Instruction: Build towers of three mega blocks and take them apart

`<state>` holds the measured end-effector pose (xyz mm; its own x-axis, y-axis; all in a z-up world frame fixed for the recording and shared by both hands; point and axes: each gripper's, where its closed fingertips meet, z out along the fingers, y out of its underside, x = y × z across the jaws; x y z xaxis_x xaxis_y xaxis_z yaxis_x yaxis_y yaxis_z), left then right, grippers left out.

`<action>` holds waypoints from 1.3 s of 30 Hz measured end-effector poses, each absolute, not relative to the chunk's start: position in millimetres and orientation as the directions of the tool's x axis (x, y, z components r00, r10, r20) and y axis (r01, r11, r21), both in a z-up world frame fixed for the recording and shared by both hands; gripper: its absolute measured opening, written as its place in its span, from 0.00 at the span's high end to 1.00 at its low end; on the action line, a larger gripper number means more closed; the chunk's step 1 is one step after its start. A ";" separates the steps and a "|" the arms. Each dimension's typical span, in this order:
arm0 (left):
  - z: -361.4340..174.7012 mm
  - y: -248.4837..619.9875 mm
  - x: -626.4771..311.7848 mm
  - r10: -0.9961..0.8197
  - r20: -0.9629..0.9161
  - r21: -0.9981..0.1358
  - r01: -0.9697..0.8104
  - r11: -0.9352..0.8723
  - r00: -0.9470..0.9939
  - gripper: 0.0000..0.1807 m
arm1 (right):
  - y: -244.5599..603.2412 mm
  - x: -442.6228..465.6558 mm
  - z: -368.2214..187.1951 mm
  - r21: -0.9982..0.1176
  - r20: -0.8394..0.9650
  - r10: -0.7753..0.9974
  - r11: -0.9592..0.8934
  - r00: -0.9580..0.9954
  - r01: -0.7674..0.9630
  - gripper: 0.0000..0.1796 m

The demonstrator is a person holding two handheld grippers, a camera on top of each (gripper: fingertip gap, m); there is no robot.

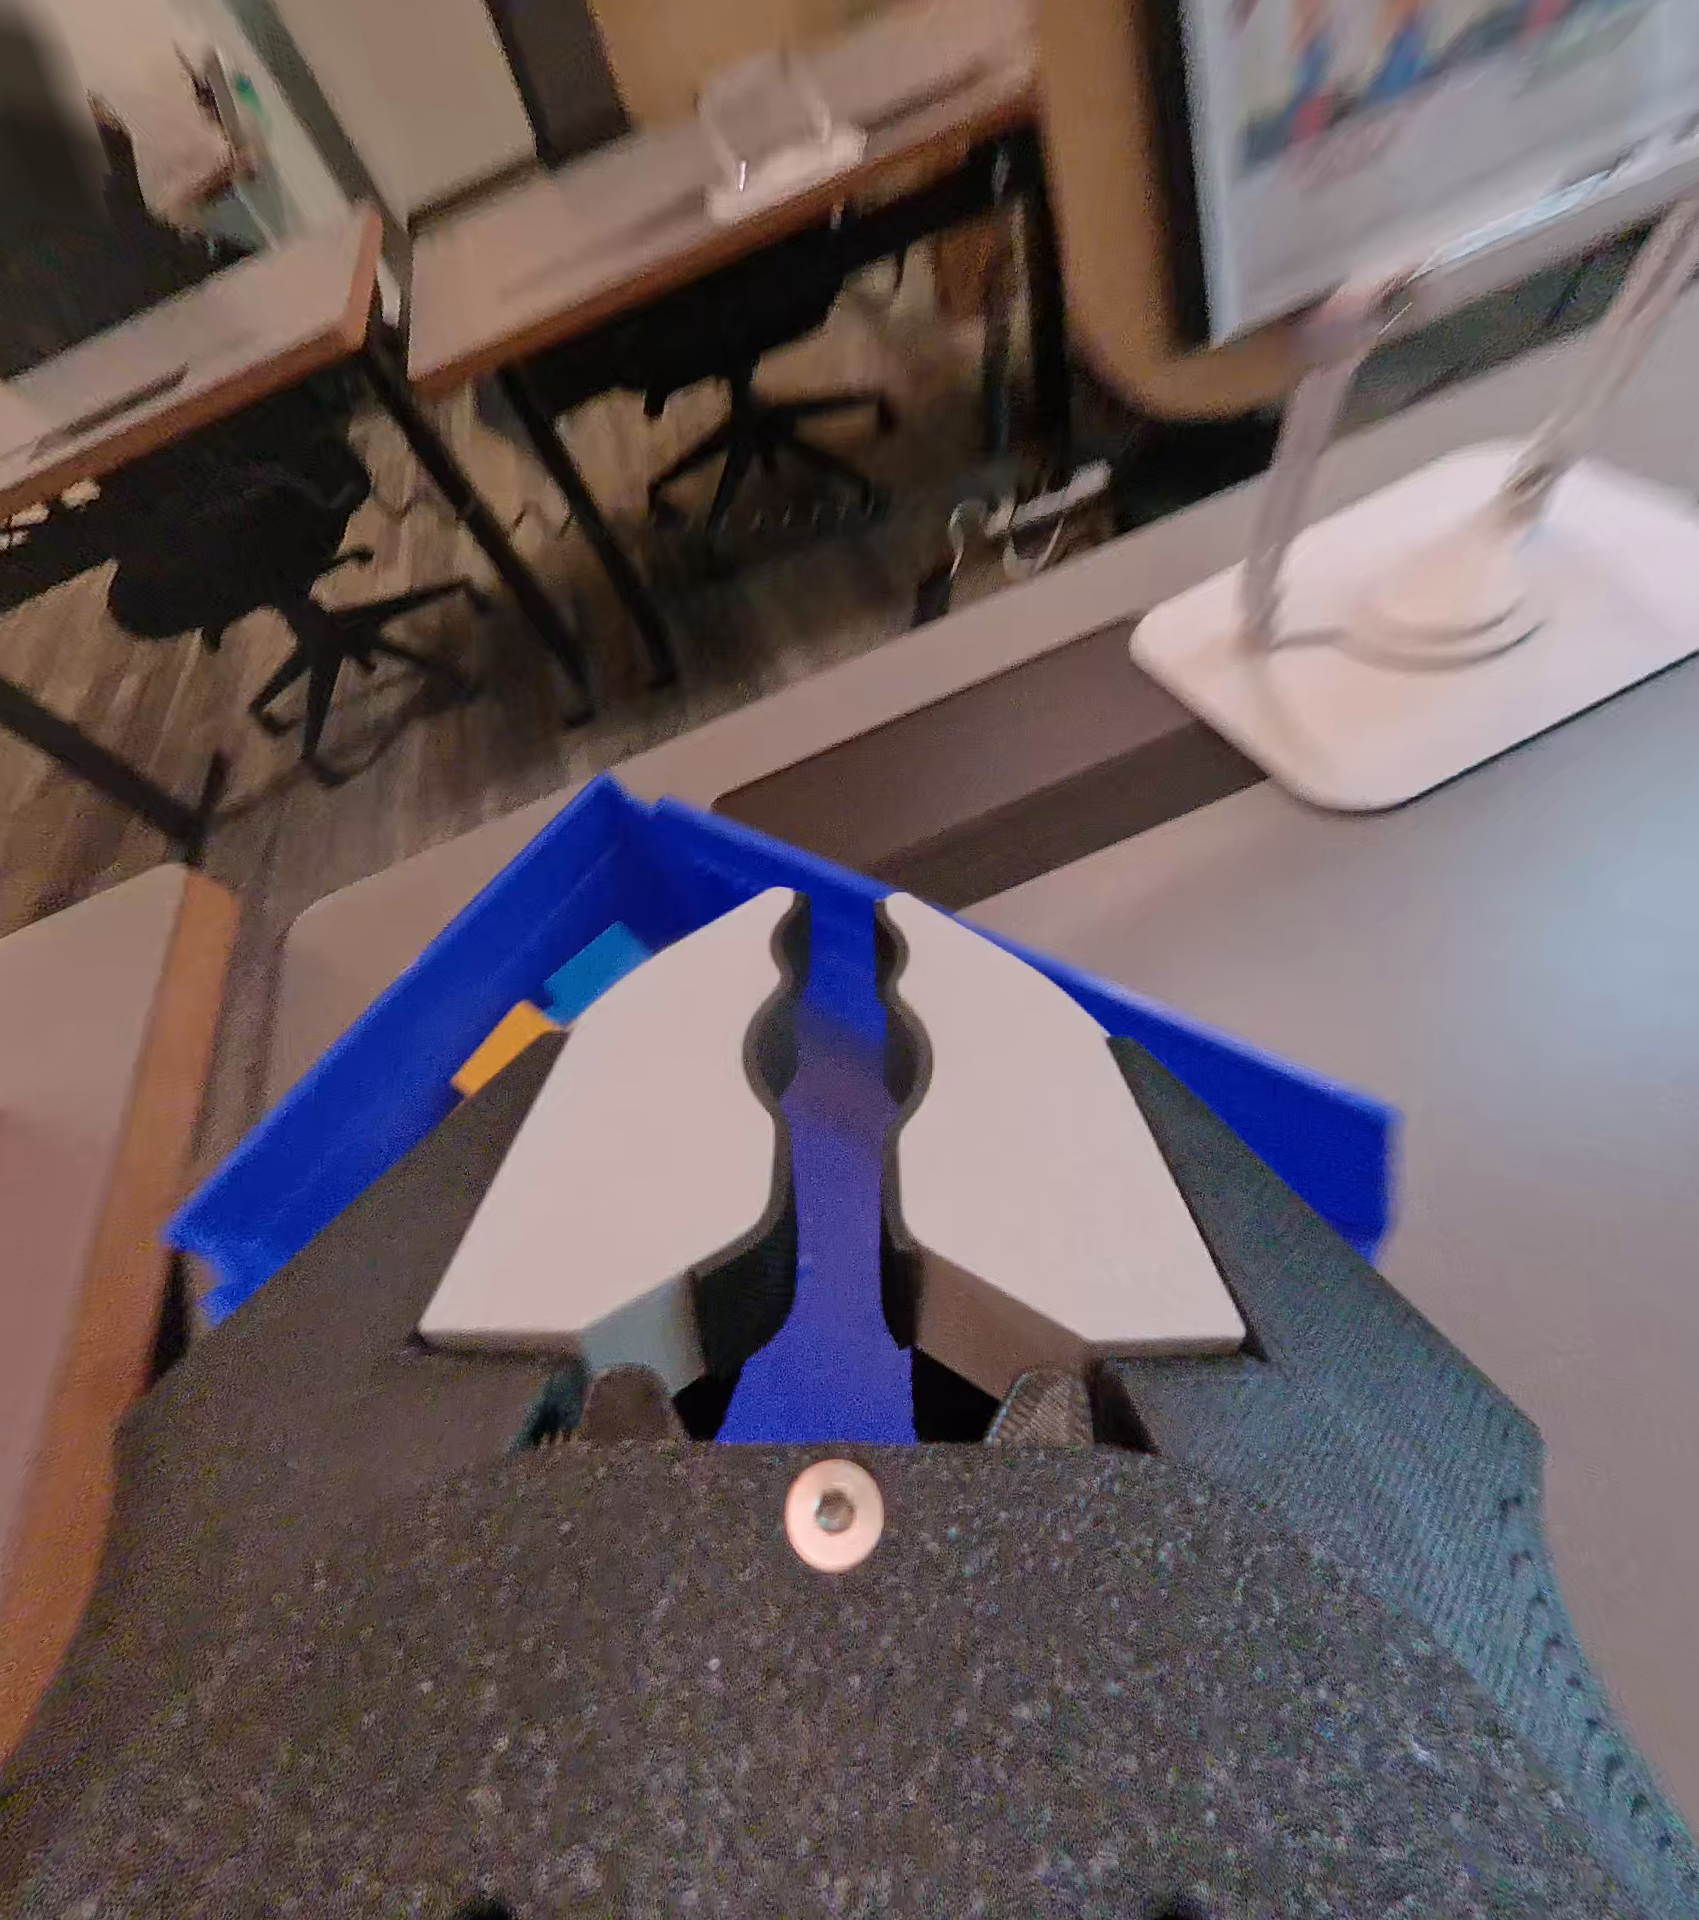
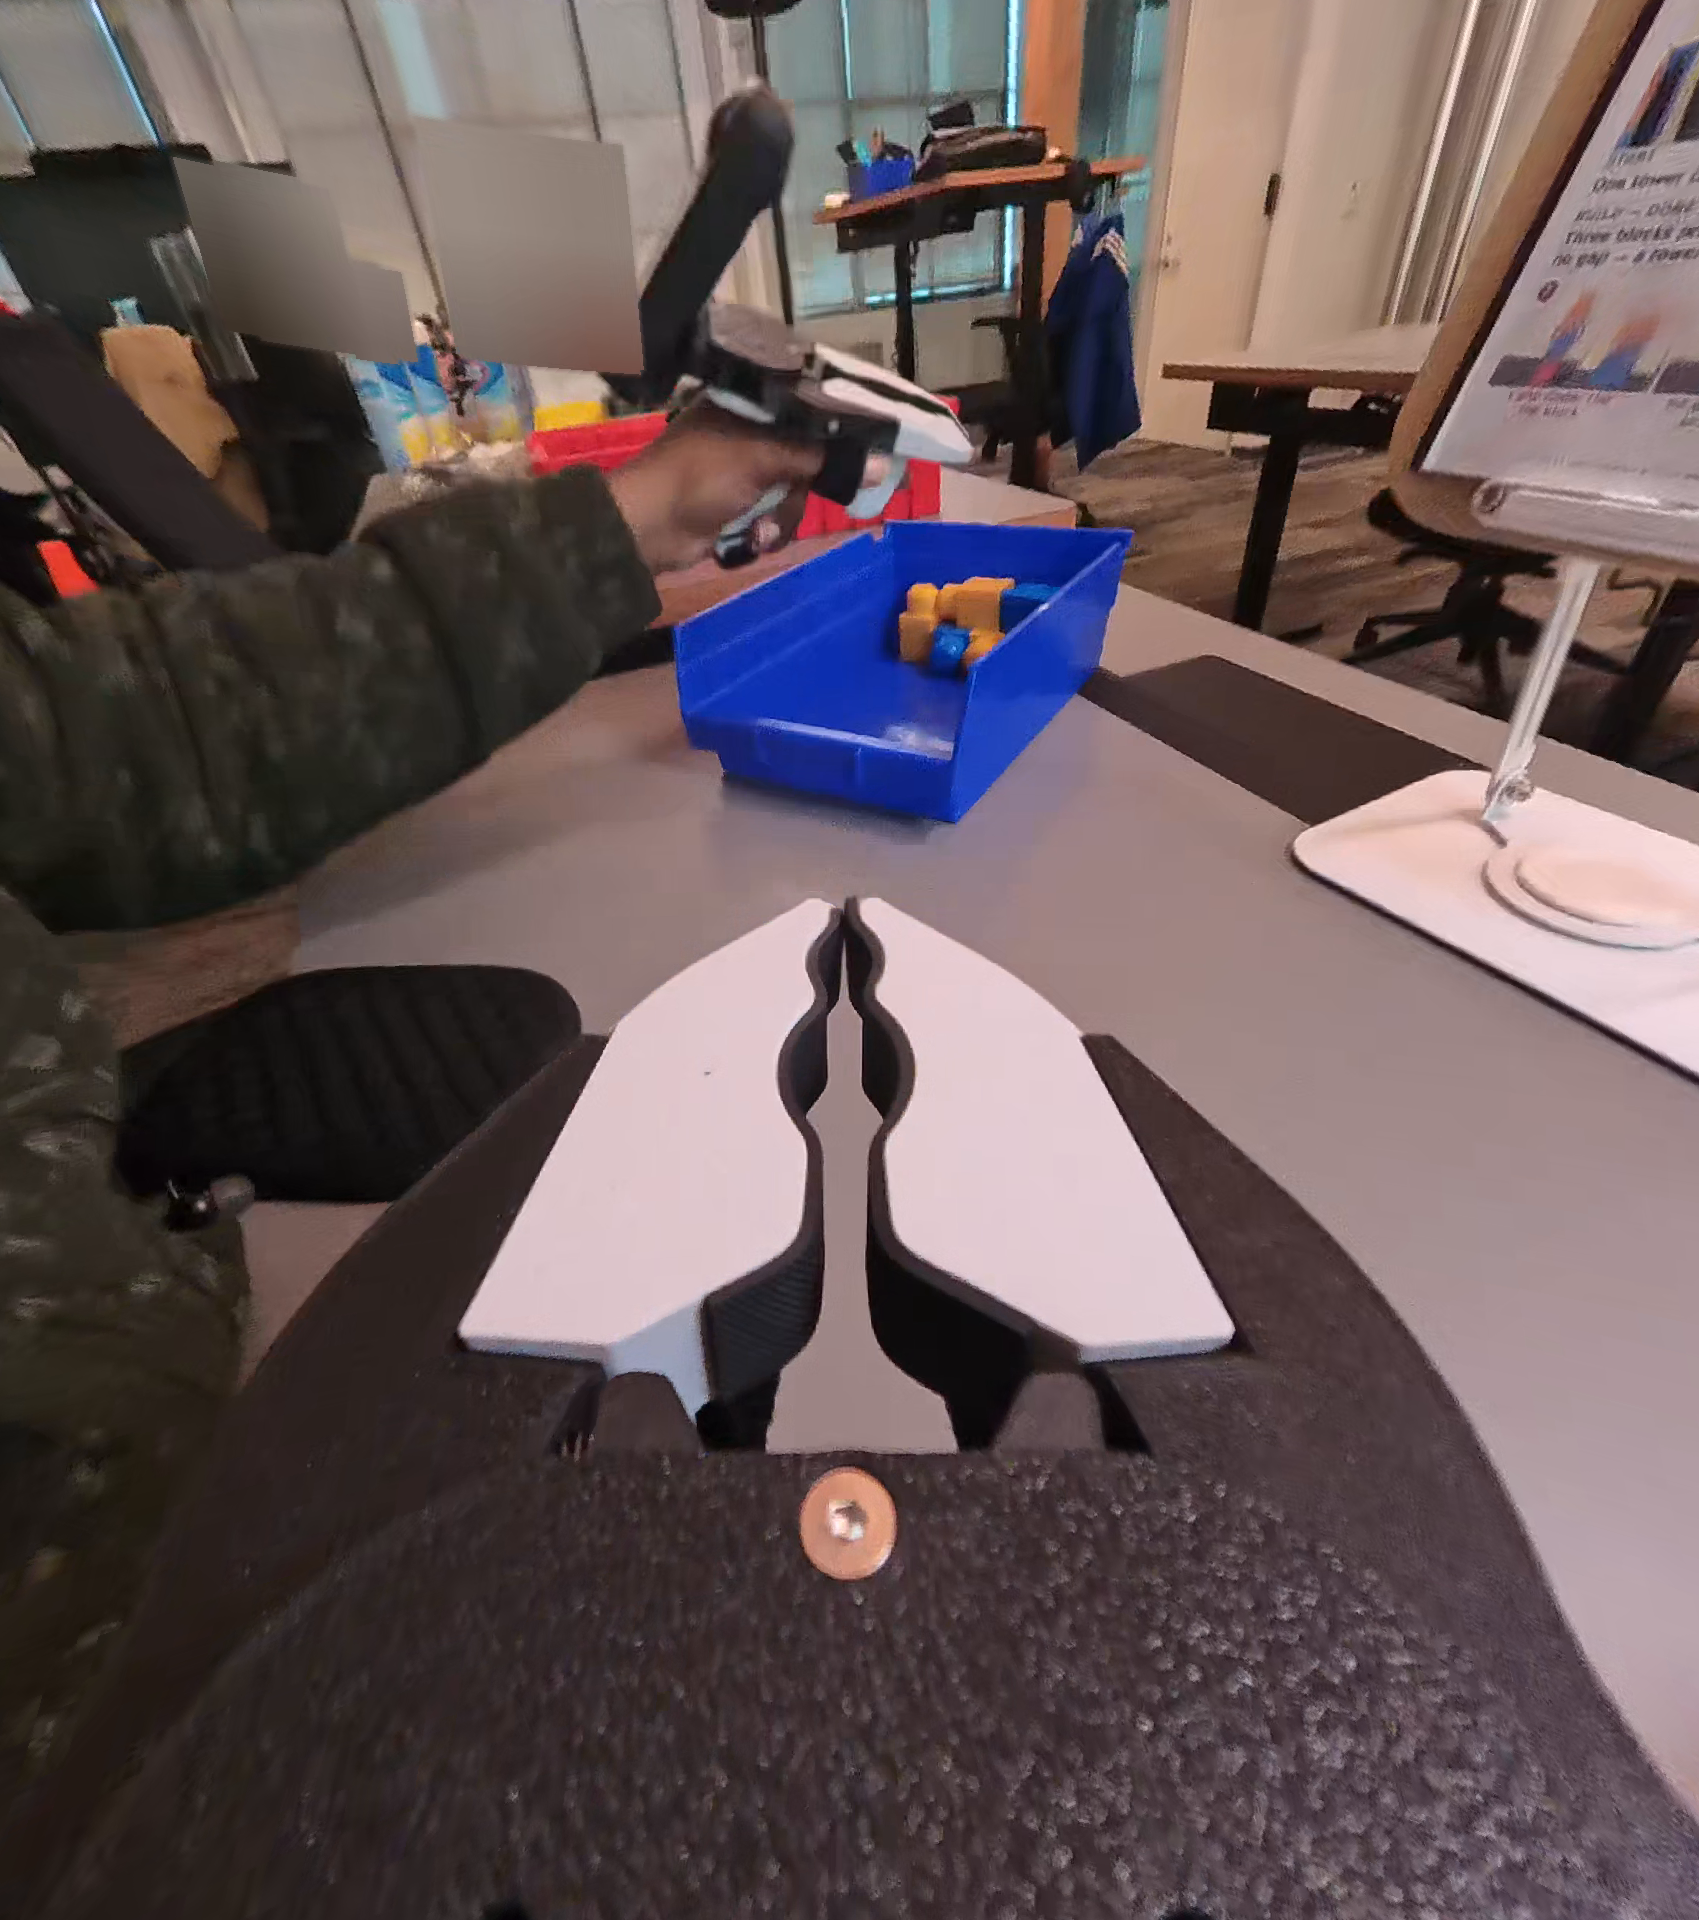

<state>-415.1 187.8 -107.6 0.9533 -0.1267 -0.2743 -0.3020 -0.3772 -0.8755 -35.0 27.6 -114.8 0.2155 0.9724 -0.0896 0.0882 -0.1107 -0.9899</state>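
Note:
A blue bin stands on the grey table, holding several yellow and blue mega blocks in its far right corner. My left gripper hovers above the bin's near side, fingers a narrow gap apart and empty. In its view the bin wall fills the middle, and a blue block and an orange block peek out left of the fingers. The left gripper also shows in the right wrist view, held by a hand. My right gripper is shut and empty, low over the table, well short of the bin.
A white stand base carrying an instruction sheet is at the right; it also shows in the left wrist view. A dark strip lies behind the bin. A red bin is farther left. A black chair armrest is near left. Some 40 cm of space lies between my two pairs of fingers.

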 end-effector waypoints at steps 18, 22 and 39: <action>-249.0 253.1 -561.0 -0.166 -0.541 -0.293 -0.370 -0.881 0.825 0.59 | 49.2 -31.9 -163.2 -0.989 -0.068 0.969 -0.097 0.236 0.115 1.00; -249.2 259.1 -568.7 -0.203 -0.625 -0.243 -0.434 -0.867 0.754 0.62 | 46.5 -33.4 -167.7 -0.987 -0.061 0.975 -0.091 0.216 0.134 1.00; -206.4 230.2 -537.5 -0.306 -0.647 -0.300 -0.602 -0.740 0.698 0.73 | 41.4 -24.2 -160.5 -0.992 -0.015 0.976 -0.042 0.216 0.122 1.00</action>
